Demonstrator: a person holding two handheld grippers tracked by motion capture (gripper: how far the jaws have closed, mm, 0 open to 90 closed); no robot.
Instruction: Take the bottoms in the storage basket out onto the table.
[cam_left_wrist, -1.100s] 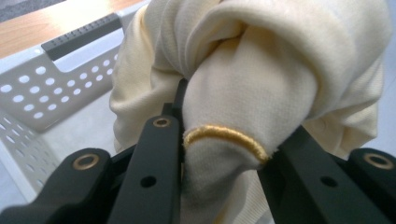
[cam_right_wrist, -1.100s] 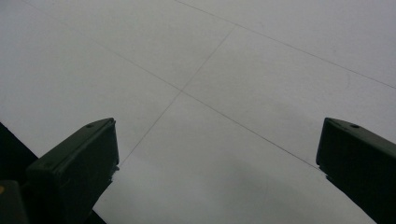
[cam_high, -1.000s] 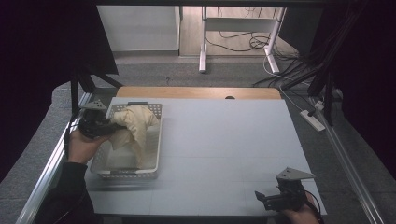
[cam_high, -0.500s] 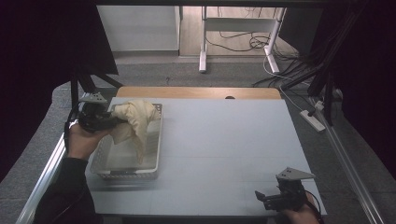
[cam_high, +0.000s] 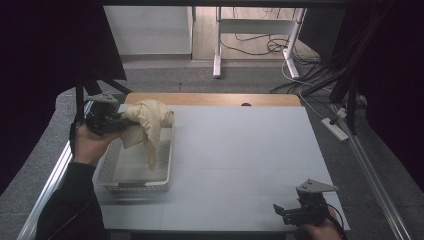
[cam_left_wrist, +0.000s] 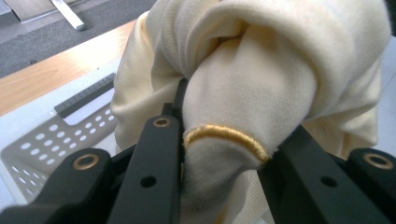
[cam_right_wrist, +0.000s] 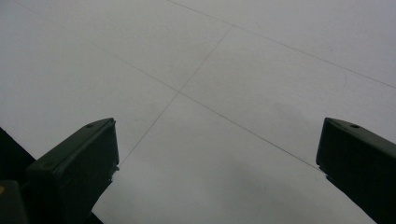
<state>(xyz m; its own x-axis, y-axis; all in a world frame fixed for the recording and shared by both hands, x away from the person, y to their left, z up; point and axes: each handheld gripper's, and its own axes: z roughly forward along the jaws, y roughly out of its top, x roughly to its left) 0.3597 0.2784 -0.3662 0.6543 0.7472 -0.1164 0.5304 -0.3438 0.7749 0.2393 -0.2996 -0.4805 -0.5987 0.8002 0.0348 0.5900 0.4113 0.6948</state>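
Observation:
A cream cloth (cam_high: 148, 122) hangs bunched from my left gripper (cam_high: 124, 123), held above the white perforated basket (cam_high: 120, 182) at the table's left. In the left gripper view both black jaws press a thick fold of the cloth (cam_left_wrist: 247, 98) with a yellow stitched hem, and the basket's wall (cam_left_wrist: 42, 144) lies below. One loose end of the cloth trails down into the basket. My right gripper (cam_high: 280, 212) rests low at the front right of the table; its jaws stand wide apart over bare white tabletop (cam_right_wrist: 210, 93) with nothing between them.
The white table (cam_high: 240, 150) has a wooden strip (cam_high: 210, 99) along its far edge. A metal rail (cam_high: 50, 180) runs along the left side. On the floor beyond lie cables, a power strip (cam_high: 335, 128) and a white stand (cam_high: 217, 45).
My left gripper has lifted the cloth higher out of the basket and a little toward the far edge; less cloth rests inside. The right gripper has not moved.

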